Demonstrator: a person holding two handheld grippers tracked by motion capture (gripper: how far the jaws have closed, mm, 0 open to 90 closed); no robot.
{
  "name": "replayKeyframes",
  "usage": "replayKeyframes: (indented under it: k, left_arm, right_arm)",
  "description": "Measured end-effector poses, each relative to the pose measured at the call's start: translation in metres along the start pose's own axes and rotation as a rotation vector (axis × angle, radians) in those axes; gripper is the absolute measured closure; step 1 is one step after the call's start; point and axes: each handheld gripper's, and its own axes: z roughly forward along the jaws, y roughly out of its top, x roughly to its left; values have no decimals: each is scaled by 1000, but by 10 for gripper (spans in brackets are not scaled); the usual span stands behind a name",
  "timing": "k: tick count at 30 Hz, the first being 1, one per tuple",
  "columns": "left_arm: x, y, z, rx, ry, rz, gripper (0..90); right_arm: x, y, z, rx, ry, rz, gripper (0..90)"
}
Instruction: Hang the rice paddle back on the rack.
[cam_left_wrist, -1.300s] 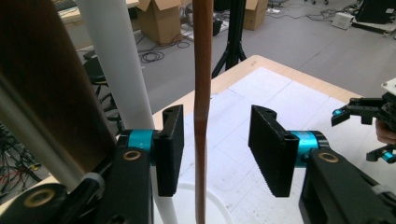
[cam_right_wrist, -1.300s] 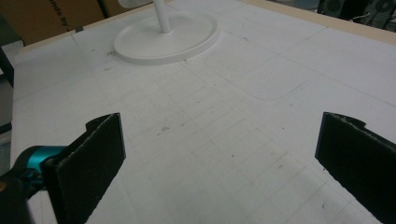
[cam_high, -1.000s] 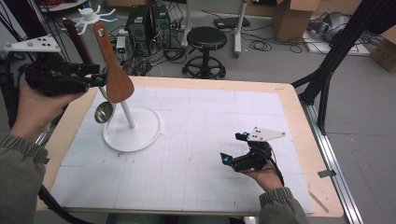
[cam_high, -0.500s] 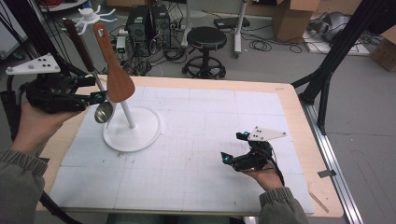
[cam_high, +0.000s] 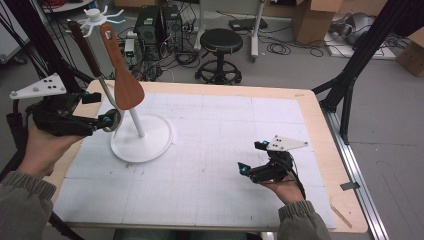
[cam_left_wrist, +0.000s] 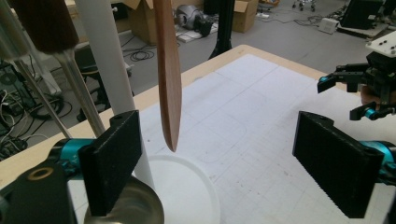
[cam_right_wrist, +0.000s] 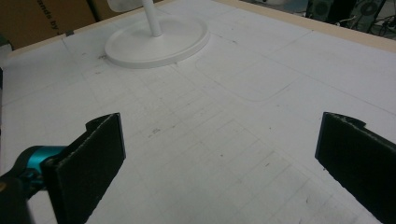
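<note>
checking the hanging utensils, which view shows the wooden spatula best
The high view: the whole wooden spatula shows face-on, hanging from the white stand beside the metal ladle. The left gripper view shows it edge-on, a thin brown strip cut off at the top. The right gripper view shows the stand's base.

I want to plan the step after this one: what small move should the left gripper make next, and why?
Probably draw the left gripper back from the stand. Its fingers have just been opening and stand wide, pressing nothing, while the ladle already hangs beside the wooden spatula.
</note>
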Motion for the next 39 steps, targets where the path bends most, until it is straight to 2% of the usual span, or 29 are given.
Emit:
replayKeyframes:
  k: [6, 8, 15, 17, 20, 31, 39]
  left_arm:
    - [-1, -14, 2, -9, -7, -28, 99]
    - [-1, -20, 4, -1, -1, -37, 87]
    - [-5, -38, 11, 11, -21, -50, 54]
    - [-5, -43, 13, 14, -16, -63, 17]
    - [-6, -51, 16, 23, -32, -75, 17]
    - [-9, -78, 26, 31, -30, -88, 17]
    - [-12, -90, 30, 41, -25, -84, 17]
  right_arm:
    - [1, 0, 0, 6, -3, 2, 4]
    - [1, 0, 0, 5, -3, 1, 4]
    - [0, 0, -2, 4, -7, 4, 4]
    - [0, -1, -2, 5, -9, 3, 4]
    - [0, -1, -1, 8, -10, 1, 4]
    - [-2, -2, -7, 0, -22, 8, 4]
    - [-3, -4, -11, -2, -30, 9, 4]
